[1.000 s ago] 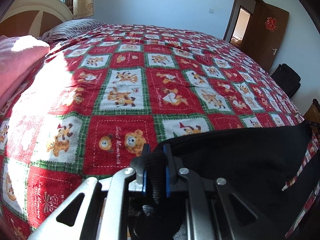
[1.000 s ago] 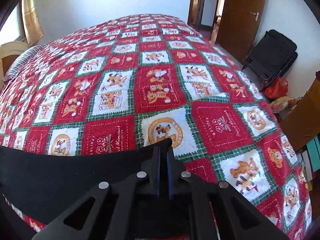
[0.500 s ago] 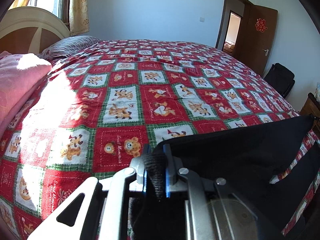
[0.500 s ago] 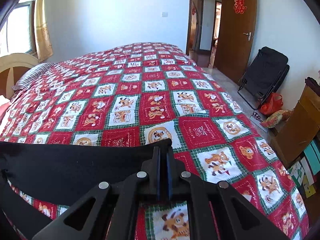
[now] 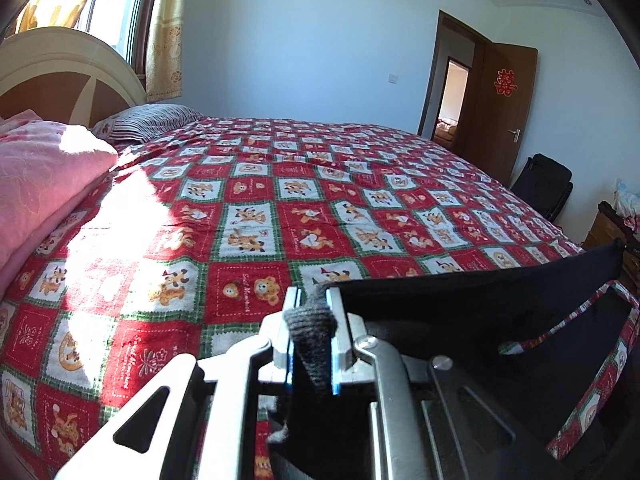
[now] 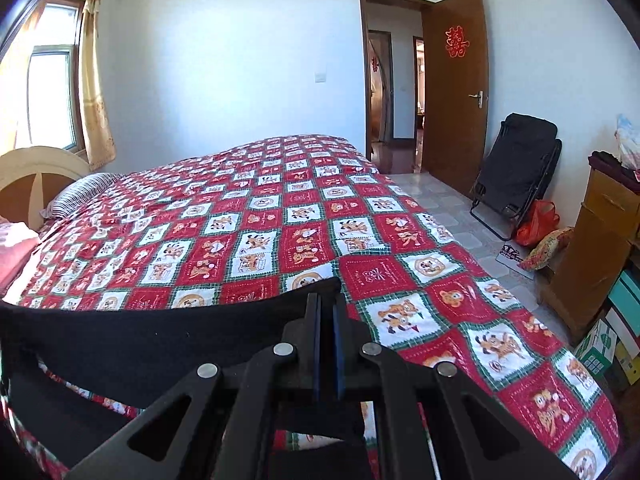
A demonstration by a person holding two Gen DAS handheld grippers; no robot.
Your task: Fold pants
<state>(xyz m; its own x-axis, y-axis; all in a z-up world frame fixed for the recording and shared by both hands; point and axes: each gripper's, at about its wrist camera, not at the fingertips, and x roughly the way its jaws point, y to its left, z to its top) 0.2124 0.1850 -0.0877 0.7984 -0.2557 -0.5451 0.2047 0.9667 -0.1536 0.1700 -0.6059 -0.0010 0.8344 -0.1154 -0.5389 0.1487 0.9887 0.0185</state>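
Observation:
The black pants [image 5: 472, 304] hang stretched between my two grippers, lifted above the near edge of the bed. My left gripper [image 5: 312, 304] is shut on one corner of the pants' top edge, with a bunch of knit fabric pinched between its jaws. My right gripper [image 6: 327, 304] is shut on the other corner. In the right wrist view the pants [image 6: 160, 336] run leftward as a taut black band. The lower part of the pants hangs below both views and is hidden.
The bed carries a red, green and white cartoon-patterned quilt [image 5: 280, 208]. A pink blanket [image 5: 44, 176] and a striped pillow [image 5: 148, 120] lie by the headboard. A folded black chair [image 6: 516, 168], a red bag and wooden furniture [image 6: 596, 240] stand right of the bed. The door [image 6: 456, 88] is open.
Both grippers have risen and tilted up with the pants, so more of the wall and door shows. The pants have lifted higher off the quilt. Both grips are unchanged.

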